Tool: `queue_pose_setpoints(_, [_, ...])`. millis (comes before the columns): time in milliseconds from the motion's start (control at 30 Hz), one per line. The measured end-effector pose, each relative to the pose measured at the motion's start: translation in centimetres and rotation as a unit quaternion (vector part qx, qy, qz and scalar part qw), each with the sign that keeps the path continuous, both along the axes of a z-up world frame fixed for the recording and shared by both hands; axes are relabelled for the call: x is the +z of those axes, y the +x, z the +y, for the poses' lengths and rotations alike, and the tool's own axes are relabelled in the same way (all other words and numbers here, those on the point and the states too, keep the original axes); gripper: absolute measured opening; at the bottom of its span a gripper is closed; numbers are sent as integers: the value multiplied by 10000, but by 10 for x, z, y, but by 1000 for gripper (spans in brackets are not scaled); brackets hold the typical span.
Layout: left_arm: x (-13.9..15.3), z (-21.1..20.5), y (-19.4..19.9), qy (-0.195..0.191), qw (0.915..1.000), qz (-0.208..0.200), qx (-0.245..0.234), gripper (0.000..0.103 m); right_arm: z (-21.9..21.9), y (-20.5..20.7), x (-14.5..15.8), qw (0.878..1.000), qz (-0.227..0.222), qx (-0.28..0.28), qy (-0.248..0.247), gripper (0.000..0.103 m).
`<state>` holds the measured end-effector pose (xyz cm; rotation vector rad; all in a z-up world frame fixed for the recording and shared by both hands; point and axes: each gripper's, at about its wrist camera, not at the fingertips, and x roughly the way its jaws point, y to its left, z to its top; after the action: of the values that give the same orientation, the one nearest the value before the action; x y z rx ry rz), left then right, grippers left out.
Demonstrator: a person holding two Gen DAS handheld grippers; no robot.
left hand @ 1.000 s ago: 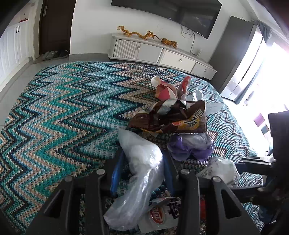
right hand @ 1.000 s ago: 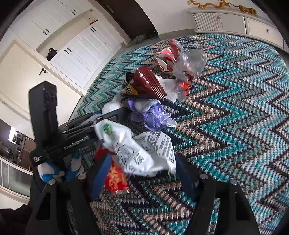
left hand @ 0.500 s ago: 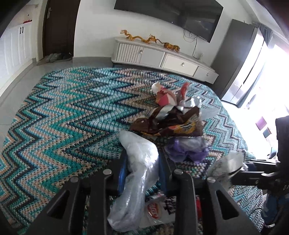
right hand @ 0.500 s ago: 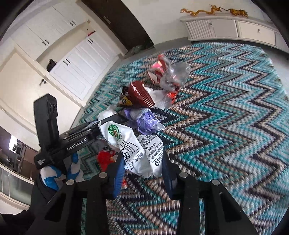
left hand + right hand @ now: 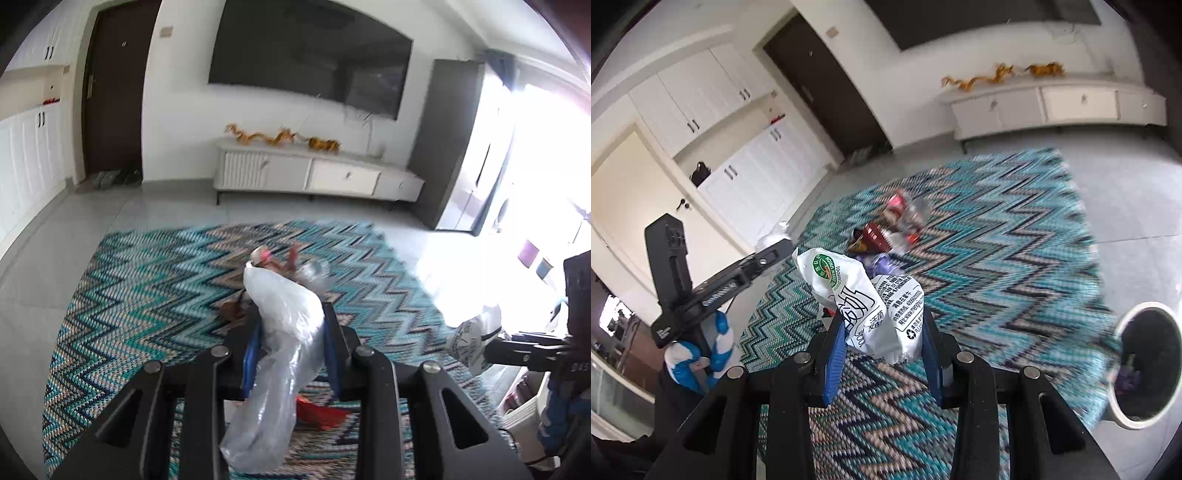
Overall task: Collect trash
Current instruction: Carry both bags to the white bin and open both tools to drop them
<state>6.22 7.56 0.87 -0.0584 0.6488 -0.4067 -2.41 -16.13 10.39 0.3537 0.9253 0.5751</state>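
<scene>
Now both of my claws are loaded and raised above the rug (image 5: pixel 147 295). My left claw (image 5: pixel 291 350) is clamped on a crumpled clear plastic bag (image 5: pixel 284 321); the pads squeeze its middle, its top bulges up past the fingertips, and its tail hangs down between the arms toward the camera. My right claw (image 5: pixel 882 343) has just closed its jaws and grips a white printed wrapper (image 5: pixel 864 299) with a green round logo and black lettering; the wrapper stands up above the blue pads (image 5: pixel 834 358), pinched at its lower end.

Farther out on the rug, beyond both held pieces, lies the remaining heap of litter (image 5: pixel 890 229): a dark red snack packet, something pink and red, some clear film and a purple scrap. From the left camera most of that heap is hidden behind the bag, with only a pink and red bit showing above it. A red wrapper (image 5: pixel 317 410) lies on the rug just under my left claw.

Off the rug's right edge, on the tiled floor, stands a round bin (image 5: pixel 1145 369) with a pale rim and dark inside, something purple already lying in it. Past the far end of the rug a low white cabinet (image 5: pixel 317 177) stands against the wall.
</scene>
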Motion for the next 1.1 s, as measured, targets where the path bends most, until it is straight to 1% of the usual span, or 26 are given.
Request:
queue_pose_setpoints(133, [25, -21, -22, -57, 9993, -270, -249, 28, -31, -25, 19, 9992, -262, -316, -2, 35])
queue_pose_setpoints(300, [49, -55, -50, -38, 9968, -545, -585, 28, -78, -55, 41, 9955, -566, -750, 113, 35])
queue_pose_setpoints(400, [61, -79, -66, 75, 9947, -691, -762, 28, -106, -71, 50, 9921, -745, -993, 172, 35])
queue_pose_setpoints(533, [74, -117, -87, 351, 9907, -908, -949, 28, -138, -89, 58, 9872, -936, -1283, 156, 35])
queue_pose_setpoints(733, [79, -174, -110, 931, 9808, -1276, -1146, 29, -174, -111, 63, 9777, -1191, -1717, -193, 35])
queue_pose_setpoints(933, [68, -225, -115, 1328, 9720, -1323, -1418, 29, -199, -117, 60, 9691, -1272, -2063, -462, 35])
queue_pose_setpoints(1100, [58, -262, -112, 1572, 9667, -1221, -1612, 29, -221, -112, 46, 9650, -1188, -2289, -484, 35])
